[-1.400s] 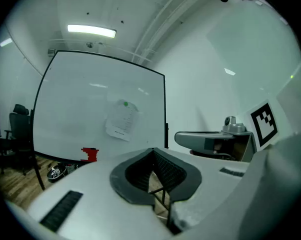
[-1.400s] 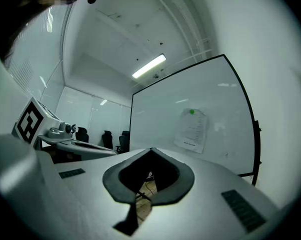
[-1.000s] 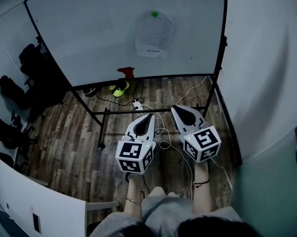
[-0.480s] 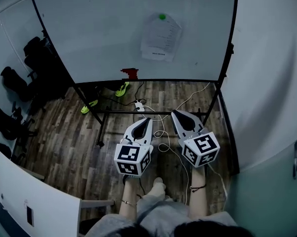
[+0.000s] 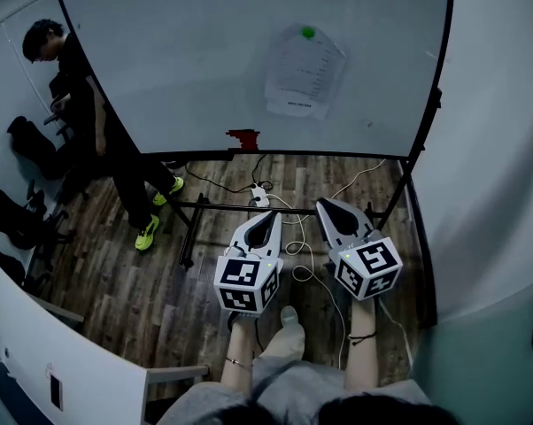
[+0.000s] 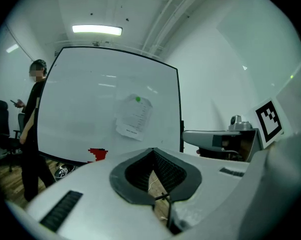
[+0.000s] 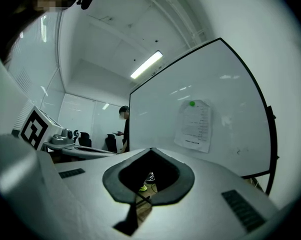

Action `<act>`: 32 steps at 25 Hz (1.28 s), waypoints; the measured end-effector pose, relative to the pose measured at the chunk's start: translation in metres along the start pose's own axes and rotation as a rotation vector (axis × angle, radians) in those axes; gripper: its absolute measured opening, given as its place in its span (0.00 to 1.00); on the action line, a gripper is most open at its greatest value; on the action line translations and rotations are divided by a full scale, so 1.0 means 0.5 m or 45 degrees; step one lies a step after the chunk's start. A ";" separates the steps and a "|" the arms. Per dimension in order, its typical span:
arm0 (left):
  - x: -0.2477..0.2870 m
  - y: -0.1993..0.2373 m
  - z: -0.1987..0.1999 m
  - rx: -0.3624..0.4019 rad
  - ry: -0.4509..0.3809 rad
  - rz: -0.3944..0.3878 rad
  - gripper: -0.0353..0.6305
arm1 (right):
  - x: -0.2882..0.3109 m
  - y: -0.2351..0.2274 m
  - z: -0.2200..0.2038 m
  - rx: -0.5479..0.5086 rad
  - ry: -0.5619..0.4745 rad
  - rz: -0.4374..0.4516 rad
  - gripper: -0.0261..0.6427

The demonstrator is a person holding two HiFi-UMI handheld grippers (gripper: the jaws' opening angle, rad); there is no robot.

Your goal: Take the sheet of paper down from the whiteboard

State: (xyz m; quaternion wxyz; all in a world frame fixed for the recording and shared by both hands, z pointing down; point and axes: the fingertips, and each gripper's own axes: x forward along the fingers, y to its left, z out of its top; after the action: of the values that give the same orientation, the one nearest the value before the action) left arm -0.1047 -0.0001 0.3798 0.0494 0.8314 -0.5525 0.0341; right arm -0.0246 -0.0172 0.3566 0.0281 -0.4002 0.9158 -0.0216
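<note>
Pointing level twd whiteboard [image 5: 187, 60]: L gripper [image 5: 271, 212], R gripper [image 5: 320, 204], both closed.

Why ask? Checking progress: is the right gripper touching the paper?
Apart. The head view shows floor between the right gripper and the paper on the whiteboard.

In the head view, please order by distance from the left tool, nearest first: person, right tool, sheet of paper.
1. Right tool, close beside it.
2. Sheet of paper, ahead on the whiteboard.
3. Person, far left, past the board's edge.
</note>
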 end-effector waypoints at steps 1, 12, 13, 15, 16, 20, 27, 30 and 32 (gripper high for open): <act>0.016 0.006 0.002 0.002 0.000 -0.003 0.06 | 0.012 -0.011 0.000 0.001 0.002 -0.004 0.04; 0.165 0.074 0.027 -0.034 0.017 -0.058 0.06 | 0.134 -0.106 0.015 -0.018 0.036 -0.044 0.04; 0.176 0.080 0.029 -0.039 0.019 -0.065 0.06 | 0.144 -0.114 0.017 -0.022 0.039 -0.050 0.04; 0.197 0.091 0.032 -0.046 0.025 -0.084 0.06 | 0.162 -0.130 0.024 -0.029 0.041 -0.068 0.04; 0.207 0.098 0.034 -0.050 0.025 -0.093 0.06 | 0.171 -0.137 0.026 -0.032 0.041 -0.077 0.04; 0.247 0.122 0.039 -0.056 0.019 -0.131 0.06 | 0.216 -0.165 0.031 -0.054 0.047 -0.109 0.04; 0.320 0.168 0.063 -0.025 0.011 -0.175 0.06 | 0.287 -0.210 0.045 -0.063 0.024 -0.166 0.04; 0.350 0.172 0.059 -0.004 0.024 -0.201 0.06 | 0.295 -0.230 0.036 -0.048 0.016 -0.190 0.04; 0.370 0.169 0.055 0.004 0.031 -0.217 0.06 | 0.295 -0.249 0.033 -0.045 0.011 -0.210 0.04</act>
State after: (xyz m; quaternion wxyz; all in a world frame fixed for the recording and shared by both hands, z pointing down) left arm -0.1110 -0.2052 0.3768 0.0575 0.8750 -0.4790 0.0408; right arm -0.0325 -0.2104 0.3426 0.0151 -0.4746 0.8800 -0.0094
